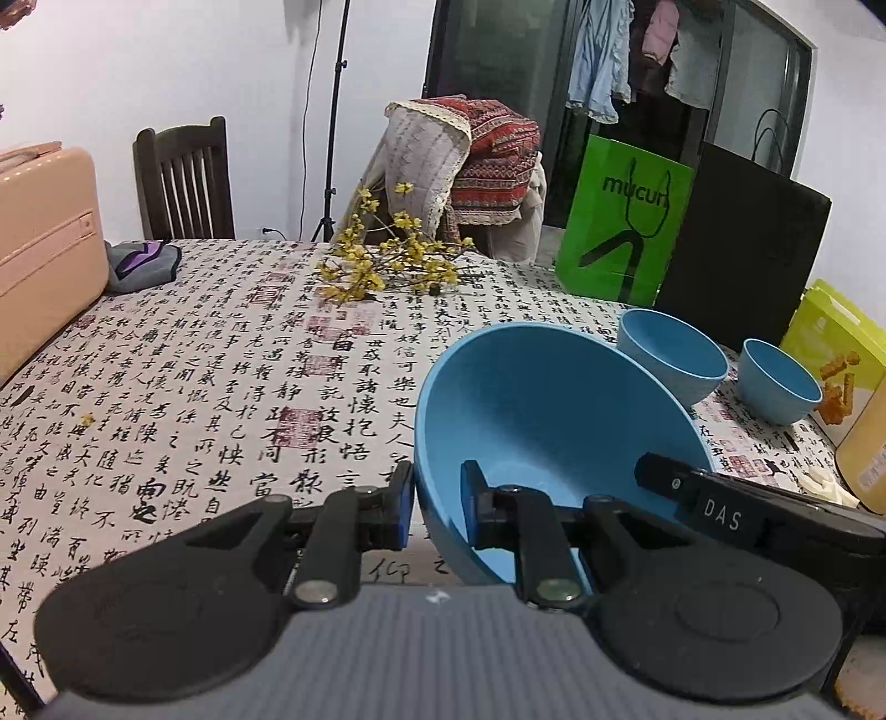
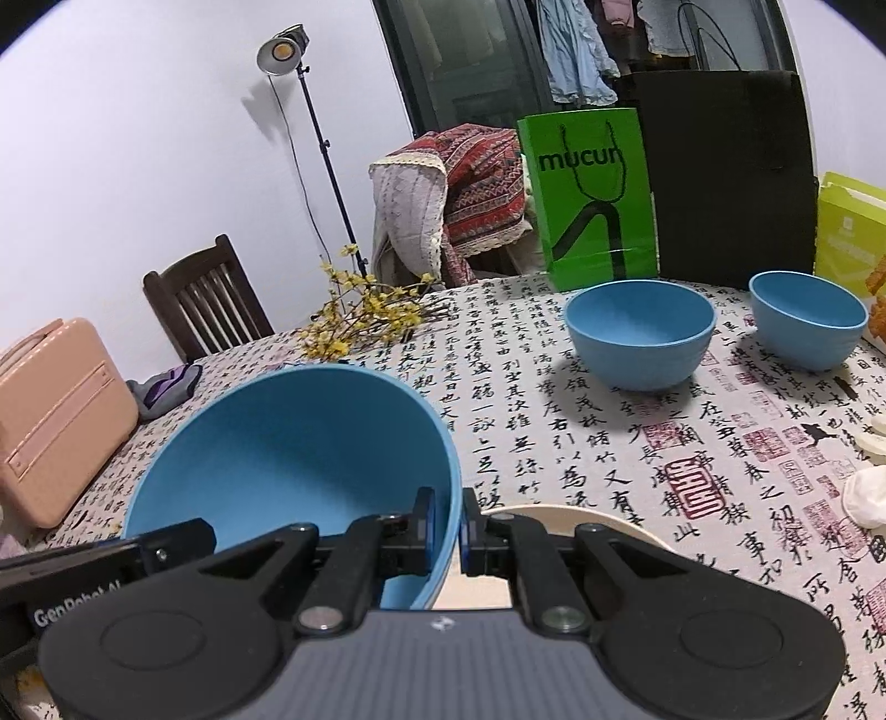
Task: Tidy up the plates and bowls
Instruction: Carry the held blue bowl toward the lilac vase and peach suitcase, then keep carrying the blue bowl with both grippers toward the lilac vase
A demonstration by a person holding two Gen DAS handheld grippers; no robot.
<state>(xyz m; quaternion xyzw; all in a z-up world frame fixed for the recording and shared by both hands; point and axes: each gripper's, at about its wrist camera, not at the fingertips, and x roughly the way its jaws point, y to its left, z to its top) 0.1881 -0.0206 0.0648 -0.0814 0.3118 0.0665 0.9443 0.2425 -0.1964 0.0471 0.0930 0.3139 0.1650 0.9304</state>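
Both claws, left point(image 1: 437, 507) and right point(image 2: 447, 531), pinch the big blue bowl's point(image 1: 542, 421) rim, probably hiding a cream plate point(image 2: 576, 518).

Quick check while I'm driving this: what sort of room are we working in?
Most likely a home dining room: a table under a calligraphy-print tablecloth, a wooden chair, and clothes hanging behind a glass door. The light stand suggests it is set up for filming.

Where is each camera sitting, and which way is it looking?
Left wrist: on the left gripper, looking along its fingers across the table; its jaws pinch the big blue bowl rim.
Right wrist: on the right gripper, facing likewise, pinching the opposite rim.
Shared: that bowl, two smaller blue bowls, green bag, yellow flowers.
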